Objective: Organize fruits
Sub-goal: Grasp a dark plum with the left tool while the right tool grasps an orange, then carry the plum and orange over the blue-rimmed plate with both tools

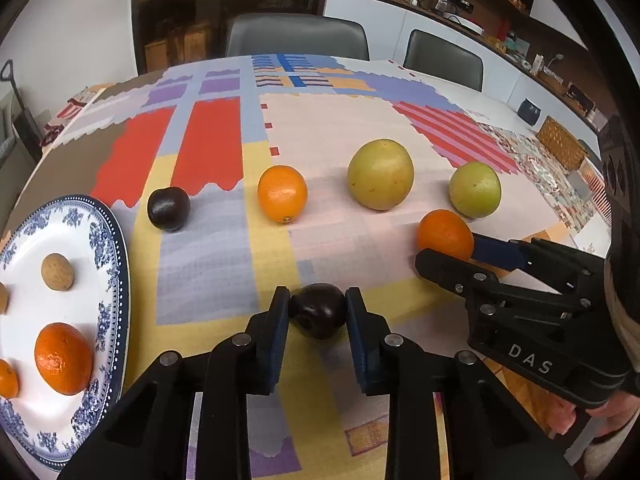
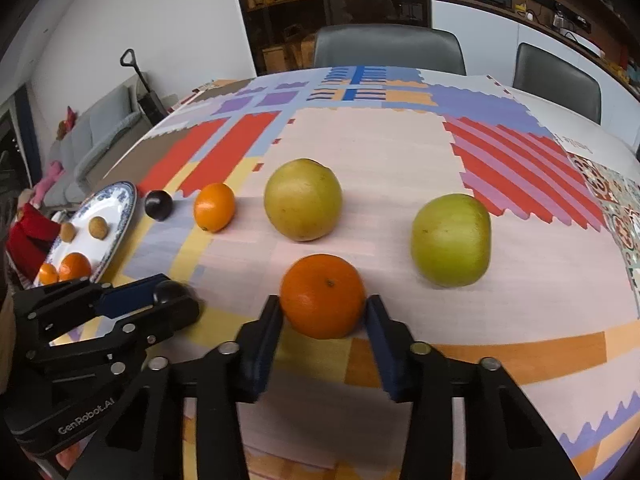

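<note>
My left gripper [image 1: 318, 308] is shut on a dark plum [image 1: 318, 310] low over the tablecloth; it also shows in the right wrist view [image 2: 170, 294]. My right gripper [image 2: 324, 306] is shut on an orange [image 2: 322, 296], also seen in the left wrist view [image 1: 445, 234]. On the cloth lie another dark plum [image 1: 169, 209], another orange [image 1: 282, 193], a yellow-green fruit [image 1: 380, 174] and a green apple [image 1: 475, 189]. A blue-and-white plate [image 1: 110, 240] at the left holds two oranges and small brown fruits.
The table has a colourful patchwork cloth [image 1: 224, 248]. Two grey chairs [image 1: 296, 36] stand behind the far edge. A woven basket [image 1: 562, 142] and a dark pot [image 1: 529, 111] sit at the far right. Shelves and cabinets line the back wall.
</note>
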A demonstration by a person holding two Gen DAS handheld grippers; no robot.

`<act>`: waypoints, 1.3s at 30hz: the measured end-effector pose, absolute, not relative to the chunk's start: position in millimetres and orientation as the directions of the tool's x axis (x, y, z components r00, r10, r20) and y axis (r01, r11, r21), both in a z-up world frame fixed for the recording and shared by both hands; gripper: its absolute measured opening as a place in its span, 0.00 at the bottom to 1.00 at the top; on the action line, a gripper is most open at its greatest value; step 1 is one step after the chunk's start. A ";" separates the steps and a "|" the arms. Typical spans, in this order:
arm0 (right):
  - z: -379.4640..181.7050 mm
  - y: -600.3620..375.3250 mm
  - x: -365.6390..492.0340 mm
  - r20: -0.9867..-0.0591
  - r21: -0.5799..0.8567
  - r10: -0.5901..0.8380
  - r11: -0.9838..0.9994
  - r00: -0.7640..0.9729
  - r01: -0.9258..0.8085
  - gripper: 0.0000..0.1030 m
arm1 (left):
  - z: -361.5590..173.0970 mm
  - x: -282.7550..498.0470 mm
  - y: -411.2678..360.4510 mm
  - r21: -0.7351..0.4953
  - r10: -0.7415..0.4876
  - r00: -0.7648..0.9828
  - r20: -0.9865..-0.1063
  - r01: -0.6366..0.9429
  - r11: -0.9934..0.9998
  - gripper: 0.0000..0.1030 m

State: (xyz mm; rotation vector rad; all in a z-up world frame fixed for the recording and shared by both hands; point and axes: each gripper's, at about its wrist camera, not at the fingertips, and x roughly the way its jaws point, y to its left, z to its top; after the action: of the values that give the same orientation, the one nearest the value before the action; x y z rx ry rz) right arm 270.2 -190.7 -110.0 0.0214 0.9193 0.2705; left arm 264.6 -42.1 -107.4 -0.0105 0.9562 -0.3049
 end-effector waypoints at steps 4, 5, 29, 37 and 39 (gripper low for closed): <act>-108.2 -191.0 267.5 -0.779 0.140 0.246 0.965 0.577 -0.222 0.41 | -101.8 261.1 -40.3 -0.146 -0.264 0.548 -0.794 0.249 0.957 0.27; -106.9 -191.2 266.5 -0.777 0.144 0.249 0.964 0.579 -0.222 0.41 | -100.1 259.9 -40.0 -0.148 -0.266 0.550 -0.792 0.249 0.957 0.27; -33.5 -158.2 206.3 -0.668 0.167 0.355 0.928 0.654 -0.333 0.41 | -35.1 196.6 0.0 -0.129 -0.216 0.667 -0.713 0.178 0.976 0.27; -24.6 -133.2 190.0 -0.657 0.201 0.415 0.901 0.629 -0.384 0.41 | -21.3 171.0 29.6 -0.113 -0.169 0.704 -0.690 0.126 0.986 0.27; -22.2 -124.6 187.0 -0.654 0.198 0.425 0.895 0.626 -0.401 0.41 | -19.3 166.0 37.6 -0.104 -0.152 0.711 -0.687 0.110 0.988 0.27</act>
State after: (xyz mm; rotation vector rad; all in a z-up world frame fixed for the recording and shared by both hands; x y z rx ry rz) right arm 187.0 -124.6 -22.2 0.0343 0.7589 0.4735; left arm 166.0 37.6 -19.3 -0.0571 0.7663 -0.1456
